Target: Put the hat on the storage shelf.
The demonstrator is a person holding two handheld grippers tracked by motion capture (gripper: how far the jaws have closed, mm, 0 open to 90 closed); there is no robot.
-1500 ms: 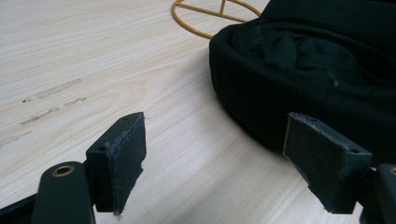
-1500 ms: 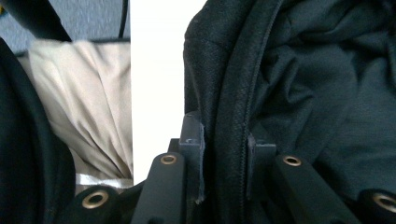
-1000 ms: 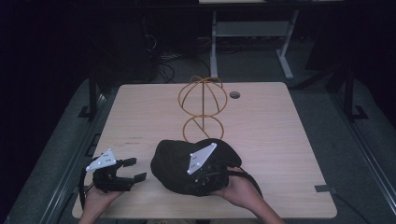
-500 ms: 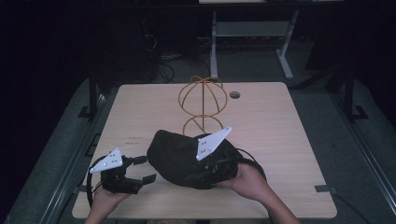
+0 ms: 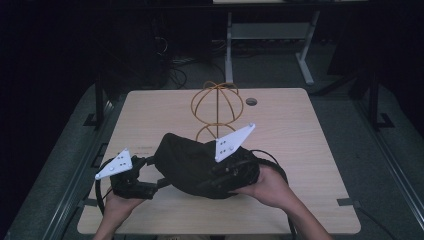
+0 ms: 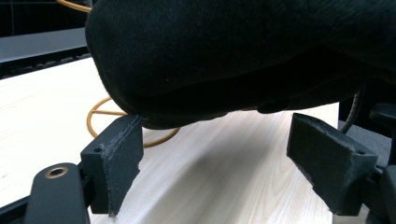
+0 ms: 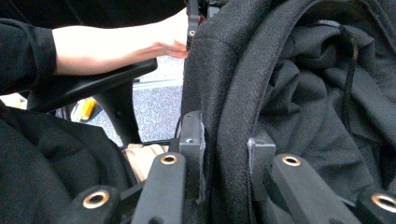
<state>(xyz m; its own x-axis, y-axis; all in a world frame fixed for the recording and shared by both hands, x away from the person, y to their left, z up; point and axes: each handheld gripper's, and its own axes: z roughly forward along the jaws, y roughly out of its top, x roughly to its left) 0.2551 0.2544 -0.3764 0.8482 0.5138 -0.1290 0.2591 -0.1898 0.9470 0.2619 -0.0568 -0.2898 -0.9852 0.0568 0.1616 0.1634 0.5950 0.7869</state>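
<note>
left hand-held gripper (image 5: pixel 150 184): jaws apart | right hand-held gripper (image 7: pixel 226 154): jaws clamped

You can read no text, label, brand or number in these pictures. There is a faint dark mark on the table (image 5: pixel 150 120), but it is too small to read.
</note>
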